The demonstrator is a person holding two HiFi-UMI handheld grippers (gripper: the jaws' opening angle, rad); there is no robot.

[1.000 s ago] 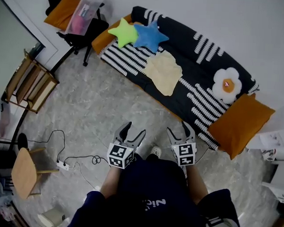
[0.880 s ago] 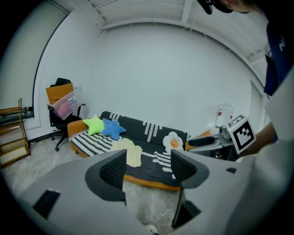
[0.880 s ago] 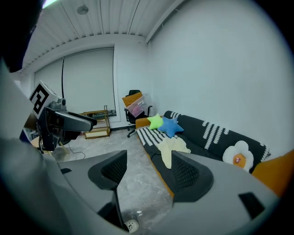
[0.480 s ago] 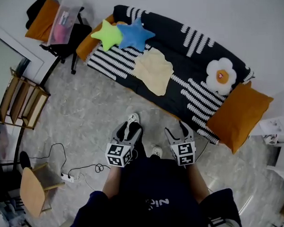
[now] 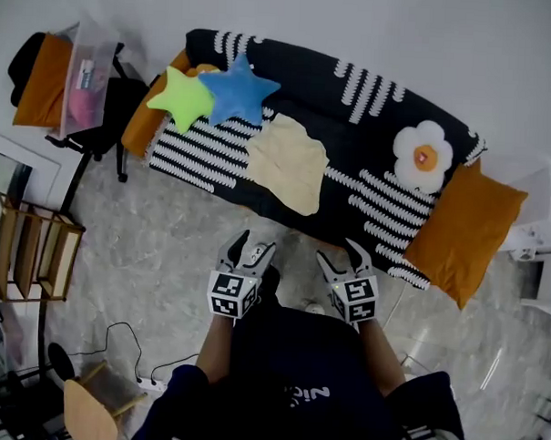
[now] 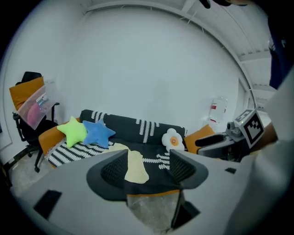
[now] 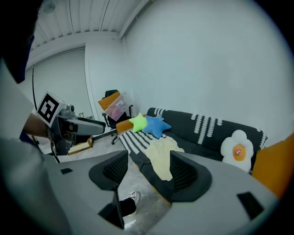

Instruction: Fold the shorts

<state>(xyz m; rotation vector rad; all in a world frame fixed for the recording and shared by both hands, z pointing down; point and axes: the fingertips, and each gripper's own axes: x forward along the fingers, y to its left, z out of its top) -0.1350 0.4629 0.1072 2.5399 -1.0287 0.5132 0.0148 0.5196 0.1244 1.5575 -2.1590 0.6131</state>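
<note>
We hold the left hand-held gripper [image 5: 256,241] released and empty. The right hand-held gripper [image 5: 336,251] is empty too, its jaws apart but just narrowing. The pale yellow shorts [image 5: 287,160] lie crumpled on the striped sofa [image 5: 369,155], well apart from both.

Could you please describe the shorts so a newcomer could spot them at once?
Find the black, white-striped sofa by the wall. On its seat, right of the star cushions, lie the shorts: the only pale yellow, flat, rumpled cloth there.
</note>
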